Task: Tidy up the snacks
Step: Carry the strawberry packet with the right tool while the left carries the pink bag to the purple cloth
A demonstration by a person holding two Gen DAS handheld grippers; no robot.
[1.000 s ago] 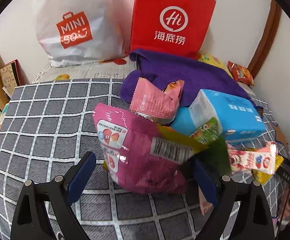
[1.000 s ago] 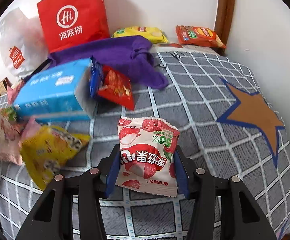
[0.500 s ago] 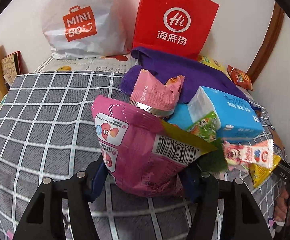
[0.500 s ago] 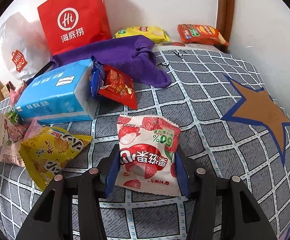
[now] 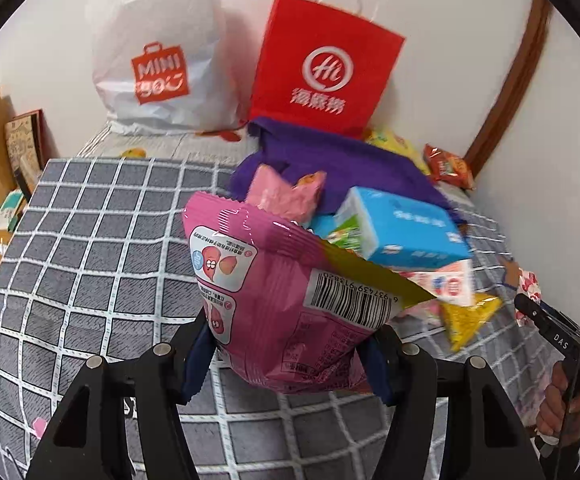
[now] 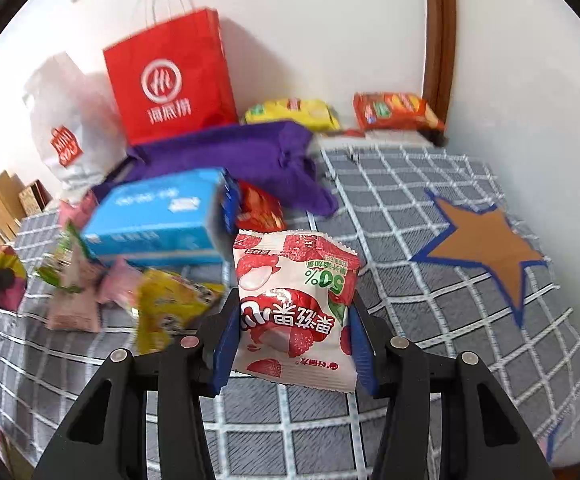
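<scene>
My left gripper (image 5: 285, 356) clamps the pink snack bag (image 5: 290, 300) and my right gripper (image 6: 290, 344) clamps the lychee candy packet (image 6: 294, 304), both above the checkered bed cover (image 6: 410, 208). I judge sorting has barely begun: many snacks lie around the blue box (image 6: 157, 220).

We see a grey bedcover (image 6: 430, 184) crossed by a white grid, with a brown star (image 6: 486, 244) outlined in blue near its right edge. At its far edge: a red paper bag (image 5: 326, 68) with white logo, a white plastic bag (image 5: 157, 52) printed orange, a purple cloth (image 6: 241, 156).
</scene>
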